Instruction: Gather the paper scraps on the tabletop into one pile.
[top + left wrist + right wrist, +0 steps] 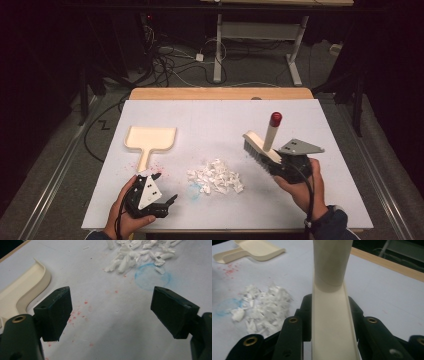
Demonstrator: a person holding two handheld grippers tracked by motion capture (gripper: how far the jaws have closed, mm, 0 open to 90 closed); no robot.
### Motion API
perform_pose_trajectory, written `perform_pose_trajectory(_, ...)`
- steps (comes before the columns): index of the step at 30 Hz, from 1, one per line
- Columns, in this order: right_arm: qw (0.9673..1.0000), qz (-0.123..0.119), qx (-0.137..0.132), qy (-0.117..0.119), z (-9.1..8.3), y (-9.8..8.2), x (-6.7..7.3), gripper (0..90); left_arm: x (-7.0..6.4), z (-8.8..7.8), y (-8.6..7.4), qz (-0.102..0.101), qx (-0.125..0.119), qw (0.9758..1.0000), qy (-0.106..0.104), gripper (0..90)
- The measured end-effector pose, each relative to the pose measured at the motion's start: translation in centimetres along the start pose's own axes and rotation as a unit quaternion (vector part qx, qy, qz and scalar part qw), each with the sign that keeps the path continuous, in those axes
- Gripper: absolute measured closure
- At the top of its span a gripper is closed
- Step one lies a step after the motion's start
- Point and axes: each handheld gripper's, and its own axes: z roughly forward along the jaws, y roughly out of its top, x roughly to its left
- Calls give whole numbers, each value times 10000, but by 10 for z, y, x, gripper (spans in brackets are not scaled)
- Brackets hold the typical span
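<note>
A cream hand brush [260, 145] with dark bristles and a red-tipped handle is lifted off the white table at the right; my right gripper [280, 164] is shut on its back. In the right gripper view the brush's cream back [332, 322] runs up between the two black jaws, which press on both sides. A pile of white paper scraps [216, 176] lies mid-table, and the scraps [140, 253] lie ahead in the left gripper view. A cream dustpan [149, 140] lies flat at the left. My left gripper [165, 192] rests near the front edge, open, with nothing between its fingers [53, 312].
Red specks [80, 312] and a faint blue ring [152, 276] mark the white table top [215, 120]. A wooden strip [220, 93] borders the far edge. Beyond it are cables and desk legs [217, 55] on the floor.
</note>
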Motion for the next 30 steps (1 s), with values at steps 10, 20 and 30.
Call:
perform_pose_trajectory(10,9969,174,383,-661,-31,-38,-33,679,2,-3,-1,-8,-32,10000,38,166)
perform_pose_trajectory(20,9936,300,721,-820,-4,-60,-17,672,1,0,3,8,-57,10000,-9,166)
perform_pose_trajectory(30,9986,115,501,-143,42,-30,47,654,0,1,5,62,-130,9999,-84,166)
